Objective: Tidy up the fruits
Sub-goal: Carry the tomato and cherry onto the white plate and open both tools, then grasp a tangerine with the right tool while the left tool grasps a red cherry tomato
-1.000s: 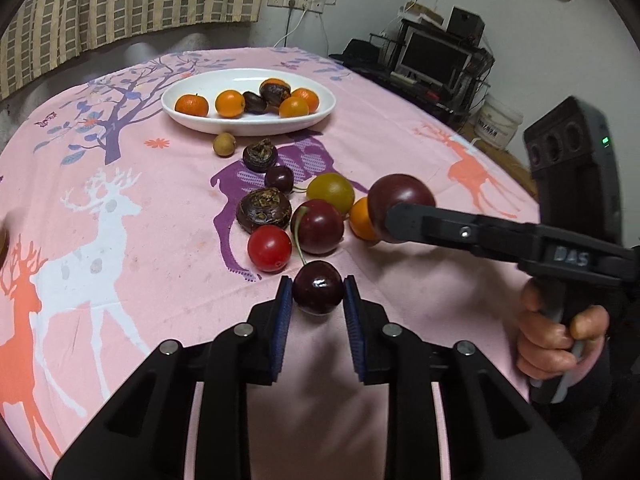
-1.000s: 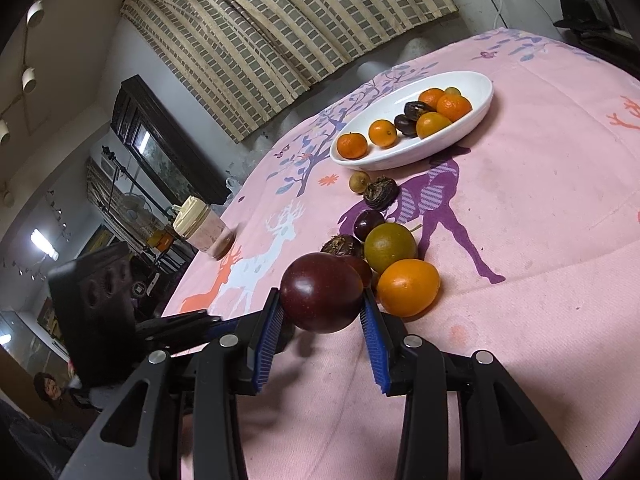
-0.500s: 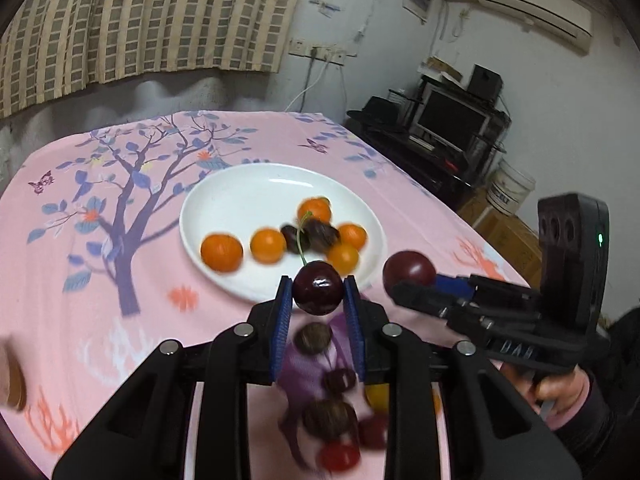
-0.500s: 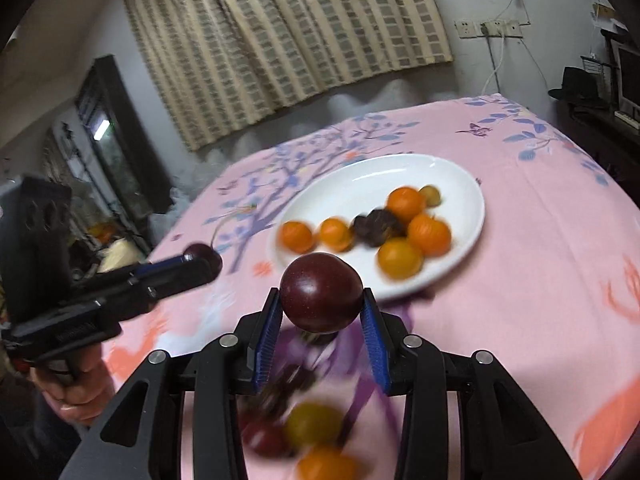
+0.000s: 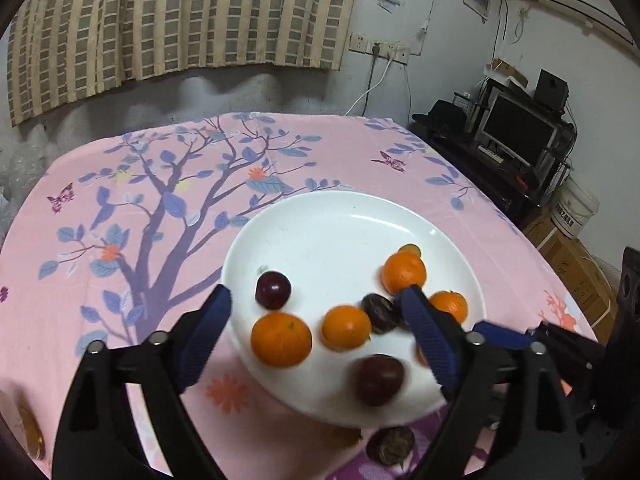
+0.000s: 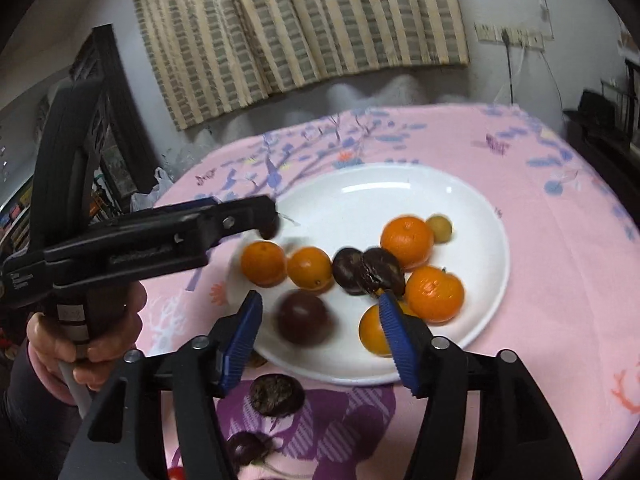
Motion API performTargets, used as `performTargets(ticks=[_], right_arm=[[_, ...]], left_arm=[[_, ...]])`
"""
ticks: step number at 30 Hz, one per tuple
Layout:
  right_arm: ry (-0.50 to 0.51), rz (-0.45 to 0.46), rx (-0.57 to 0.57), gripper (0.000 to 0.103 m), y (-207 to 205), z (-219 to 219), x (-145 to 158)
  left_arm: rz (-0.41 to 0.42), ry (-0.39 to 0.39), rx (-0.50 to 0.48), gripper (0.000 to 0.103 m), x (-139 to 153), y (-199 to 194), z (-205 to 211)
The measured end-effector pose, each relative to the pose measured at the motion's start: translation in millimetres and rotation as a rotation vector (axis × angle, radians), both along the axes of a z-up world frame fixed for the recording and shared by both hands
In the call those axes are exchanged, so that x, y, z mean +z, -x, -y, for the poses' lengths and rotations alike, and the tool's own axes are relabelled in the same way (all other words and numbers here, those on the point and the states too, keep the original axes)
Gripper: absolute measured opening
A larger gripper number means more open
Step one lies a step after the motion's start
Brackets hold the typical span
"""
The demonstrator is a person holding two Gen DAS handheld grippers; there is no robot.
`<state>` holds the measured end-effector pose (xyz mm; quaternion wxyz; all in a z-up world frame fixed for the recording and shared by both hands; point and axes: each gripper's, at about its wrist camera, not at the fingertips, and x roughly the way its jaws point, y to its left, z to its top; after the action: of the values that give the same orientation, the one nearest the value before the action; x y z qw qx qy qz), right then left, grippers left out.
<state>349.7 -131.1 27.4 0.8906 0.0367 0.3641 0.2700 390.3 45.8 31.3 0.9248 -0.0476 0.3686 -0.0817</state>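
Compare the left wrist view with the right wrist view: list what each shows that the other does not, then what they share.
Only the left wrist view: a dark computer monitor on a stand by the wall and a white plastic bucket on the floor.

Only the right wrist view: a hand gripping the left gripper's handle, and a small yellow-green round fruit seen whole on the plate.

Both: the white oval plate with orange tangerines, the blurred dark red plum, the pink printed tablecloth, and the striped curtain.

Left gripper (image 5: 318, 332) and right gripper (image 6: 320, 336), jaws just opened, empty.
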Motion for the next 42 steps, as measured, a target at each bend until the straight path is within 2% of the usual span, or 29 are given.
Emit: performTargets(ticks=[3, 6, 12, 15, 17, 20, 23, 27, 30, 34, 41, 42], right_arm=[[-0.026, 0.016, 0.025, 0.072, 15.8, 6.2, 8.3], [-0.033, -0.001, 0.042, 0.073, 31.4, 12.1, 4.1], [-0.026, -0.089, 0.045, 0.073, 77.8, 32.1, -20.3], [-0.036, -0.117, 0.054, 0.073, 99.0, 38.8, -28.5], [-0.068, -0.171, 0.096, 0.074, 109.9, 41.0, -37.2], [-0.09, -0.242, 0.114, 0.074, 119.2, 44.1, -46.6], [-0.092, -0.216, 0.114, 0.074, 123.1, 44.0, -42.5], [-0.032, -0.244, 0.12, 0.074, 122.3, 34.6, -48.0], [-0.006, -0.231, 0.116, 0.073, 123.2, 32.4, -46.9], [0.095, -0.22, 0.067, 0.063, 126.1, 29.9, -48.4], [0.201, -0.172, 0.06, 0.061, 133.7, 21.7, -48.2], [0.239, -0.161, 0.069, 0.058, 135.9, 15.7, -48.6]], left_arm=[[0.024, -0.008, 0.007, 0.092, 5.1, 32.7, -9.1], [0.04, -0.003, 0.041, 0.098, 0.6, 72.2, -20.7], [-0.014, 0.062, 0.086, 0.098, -27.2, 137.3, -46.7], [-0.073, 0.097, 0.122, 0.098, -41.9, 152.0, -57.8], [-0.072, 0.118, 0.126, 0.098, -43.1, 160.7, -62.0], [-0.051, 0.103, 0.129, 0.098, -42.0, 171.1, -62.4], [-0.046, 0.088, 0.124, 0.098, -42.6, 176.9, -60.9], [-0.055, 0.079, 0.127, 0.098, -44.3, 181.2, -63.2], [-0.056, 0.09, 0.139, 0.098, -43.9, 182.3, -68.1], [-0.064, 0.1, 0.152, 0.098, -44.7, 183.2, -72.1], [-0.054, 0.059, 0.124, 0.098, -43.0, 185.7, -63.1], [-0.052, 0.051, 0.12, 0.098, -42.8, 186.0, -61.6]])
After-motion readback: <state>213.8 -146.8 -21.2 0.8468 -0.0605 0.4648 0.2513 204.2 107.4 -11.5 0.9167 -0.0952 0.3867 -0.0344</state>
